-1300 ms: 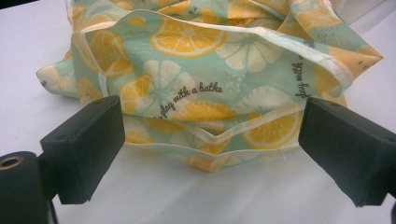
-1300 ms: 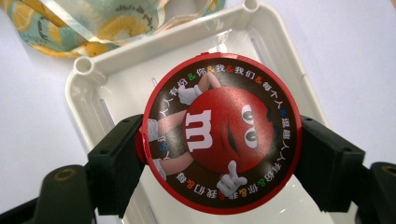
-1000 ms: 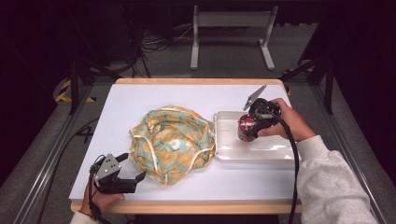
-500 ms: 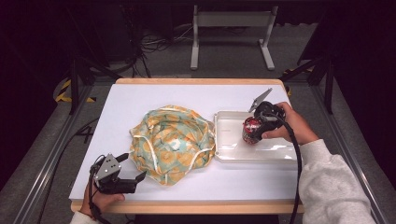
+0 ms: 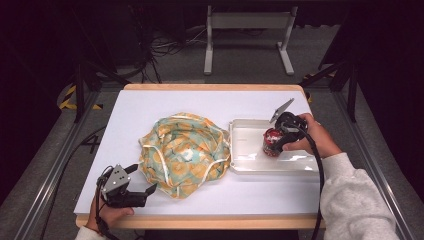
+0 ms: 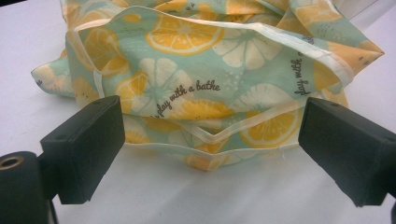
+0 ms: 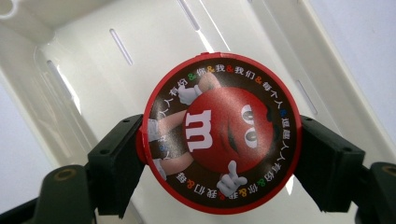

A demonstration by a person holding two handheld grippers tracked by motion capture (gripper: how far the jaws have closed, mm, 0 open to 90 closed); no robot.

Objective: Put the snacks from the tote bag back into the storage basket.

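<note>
- Fingers of my right gripper (image 7: 219, 154) clamp a red candy tin (image 7: 219, 133) over the white tray (image 7: 140, 51).
- Left gripper (image 6: 210, 140) gapes wide, lemon-print cloth (image 6: 210, 70) just ahead.
- I'd lift the tin straight, squeezing steadily.

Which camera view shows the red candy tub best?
The right gripper view: the red candy tub shows its printed lid close up, between the jaws. The high view shows it small, inside the white tray.
</note>
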